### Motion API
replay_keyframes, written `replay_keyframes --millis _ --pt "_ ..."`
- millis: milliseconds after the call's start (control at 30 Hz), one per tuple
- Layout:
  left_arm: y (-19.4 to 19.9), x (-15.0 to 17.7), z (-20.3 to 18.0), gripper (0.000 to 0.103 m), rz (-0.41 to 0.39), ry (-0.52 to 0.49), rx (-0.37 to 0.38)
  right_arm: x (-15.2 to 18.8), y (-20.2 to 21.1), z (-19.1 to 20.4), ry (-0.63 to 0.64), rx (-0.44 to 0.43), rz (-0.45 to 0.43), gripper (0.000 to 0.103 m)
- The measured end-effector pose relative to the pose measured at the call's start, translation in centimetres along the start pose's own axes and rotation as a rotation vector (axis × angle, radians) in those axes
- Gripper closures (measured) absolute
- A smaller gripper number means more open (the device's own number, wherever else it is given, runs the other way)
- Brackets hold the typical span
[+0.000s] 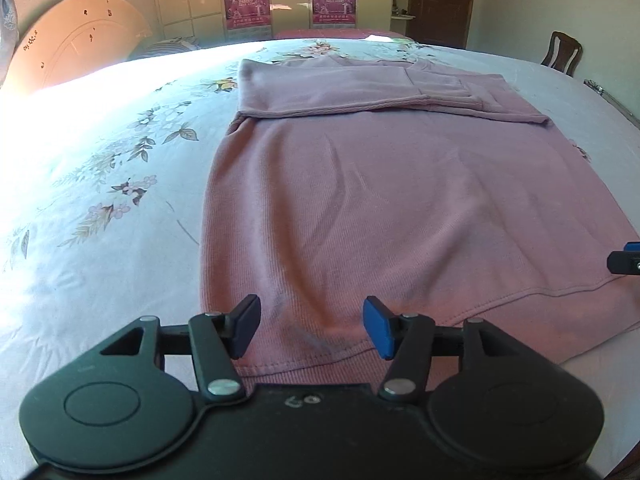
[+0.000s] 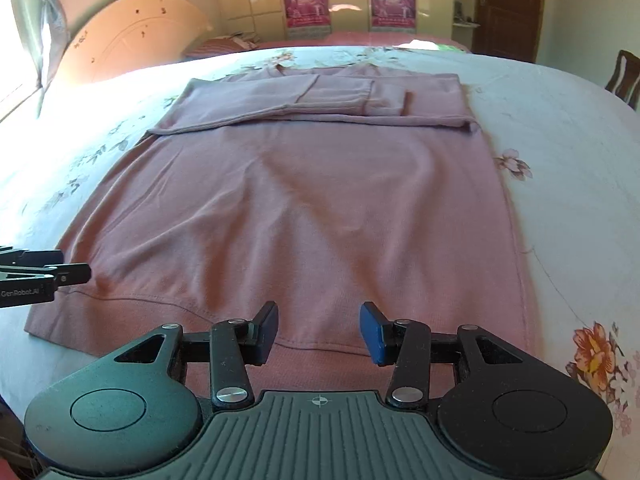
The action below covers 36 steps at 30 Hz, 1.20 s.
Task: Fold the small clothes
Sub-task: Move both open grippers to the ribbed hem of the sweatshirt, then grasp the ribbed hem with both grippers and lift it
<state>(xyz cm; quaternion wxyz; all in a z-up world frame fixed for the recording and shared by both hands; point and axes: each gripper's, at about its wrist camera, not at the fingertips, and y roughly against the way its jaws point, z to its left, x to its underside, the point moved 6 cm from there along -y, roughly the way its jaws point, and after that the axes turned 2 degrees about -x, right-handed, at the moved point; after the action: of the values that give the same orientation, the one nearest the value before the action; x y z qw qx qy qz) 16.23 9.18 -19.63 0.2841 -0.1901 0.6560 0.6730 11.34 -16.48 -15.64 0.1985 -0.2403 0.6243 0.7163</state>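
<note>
A pink knit sweater [image 1: 380, 200] lies flat on the bed, hem toward me, both sleeves folded across its far part [image 1: 360, 92]. It also shows in the right wrist view [image 2: 304, 200]. My left gripper [image 1: 311, 328] is open and empty, hovering over the hem near the sweater's left corner. My right gripper [image 2: 319, 333] is open and empty over the hem nearer the right corner. Each gripper shows at the edge of the other's view: the right gripper [image 1: 624, 262], the left gripper [image 2: 44, 276].
The bed has a white floral sheet [image 1: 100, 184]. A wooden headboard [image 1: 76, 36] stands at the back left, wardrobes with pink posters [image 1: 248, 4] behind, a brown door [image 1: 440, 0] and a chair [image 1: 562, 52] at the back right.
</note>
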Motion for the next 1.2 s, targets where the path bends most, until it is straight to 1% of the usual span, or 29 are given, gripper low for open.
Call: replay_keyframes --millis 67,133,167,233,333,367,433,500,533,567,633,667,700,733,767,800,833,900,967,1000,1033,1067,1100,1133,1200 --pt "0.0 0.1 0.8 0.047 0.002 0.016 -0.02 0.4 0.3 -1.5 -0.03 0.056 0.0 0.057" --pt "0.0 0.4 1.8 0.046 0.011 0.042 -0.033 0.8 0.5 -2.9 -0.058 0.1 0.002 0.044" --pt "0.0 0.5 2.1 0.046 0.013 0.051 -0.039 1.0 0.8 -3.6 -0.067 0.124 -0.004 0.034" --pt "0.0 0.9 3.0 0.046 0.021 0.072 -0.047 1.4 0.9 -4.5 -0.073 0.143 0.004 0.034" --pt "0.0 1.7 4.1 0.045 0.047 0.093 -0.057 2.0 1.0 -6.0 -0.124 0.15 0.016 0.034" --pt "0.1 2.0 4.5 0.045 0.05 0.104 -0.05 2.2 1.2 -6.5 -0.148 0.149 0.013 0.034" --pt "0.3 2.7 5.3 0.045 0.055 0.139 -0.017 2.5 1.3 -6.8 -0.16 0.155 0.011 0.034" --pt "0.3 3.0 5.7 0.045 0.052 0.178 0.035 2.7 1.3 -6.8 -0.164 0.159 0.016 0.034" --pt "0.3 3.2 5.6 0.045 0.051 0.182 0.057 2.9 1.3 -6.9 -0.169 0.157 0.019 0.034" --pt "0.4 3.4 5.5 0.048 0.044 0.174 0.066 3.1 1.2 -6.9 -0.178 0.156 0.023 0.034" --pt "0.4 3.5 5.1 0.049 0.043 0.163 0.086 3.4 1.4 -7.0 -0.193 0.148 0.025 0.034" --pt "0.3 3.6 4.8 0.051 0.051 0.16 0.107 3.5 1.4 -7.0 -0.197 0.143 0.027 0.035" --pt "0.4 3.5 4.5 0.062 0.055 0.153 0.122 3.6 1.5 -7.1 -0.201 0.138 0.027 0.035" --pt "0.4 3.3 4.2 0.065 0.062 0.148 0.139 3.7 1.6 -7.2 -0.204 0.136 0.029 0.036" --pt "0.4 3.2 4.0 0.071 0.069 0.149 0.149 3.7 1.7 -7.4 -0.206 0.141 0.028 0.041" --pt "0.4 3.1 4.0 0.074 0.075 0.155 0.157 3.7 1.8 -7.6 -0.208 0.144 0.029 0.047" --pt "0.3 3.0 4.1 0.075 0.083 0.163 0.167 3.7 2.0 -7.8 -0.214 0.144 0.029 0.051" --pt "0.1 2.9 4.4 0.079 0.1 0.176 0.183 3.8 2.3 -8.5 -0.239 0.137 0.031 0.064" --pt "0.0 2.6 4.5 0.083 0.114 0.168 0.192 3.7 2.4 -9.0 -0.241 0.138 0.044 0.071" --pt "-0.1 2.5 4.6 0.083 0.12 0.157 0.193 3.6 2.5 -9.3 -0.235 0.149 0.049 0.077" --pt "-0.1 2.5 4.5 0.083 0.127 0.142 0.192 3.2 3.0 -9.6 -0.231 0.171 0.038 0.079" --pt "-0.2 2.7 4.5 0.08 0.136 0.127 0.188 2.8 3.5 -10.0 -0.216 0.199 0.01 0.079" --pt "-0.3 2.8 4.4 0.078 0.139 0.12 0.187 2.6 3.6 -10.2 -0.201 0.201 0.011 0.077" --pt "-0.3 2.8 4.4 0.076 0.137 0.122 0.189 2.7 3.3 -10.4 -0.199 0.178 0.045 0.076" --pt "-0.4 2.8 4.4 0.064 0.143 0.15 0.21 3.2 2.6 -11.1 -0.252 0.113 0.073 0.075"
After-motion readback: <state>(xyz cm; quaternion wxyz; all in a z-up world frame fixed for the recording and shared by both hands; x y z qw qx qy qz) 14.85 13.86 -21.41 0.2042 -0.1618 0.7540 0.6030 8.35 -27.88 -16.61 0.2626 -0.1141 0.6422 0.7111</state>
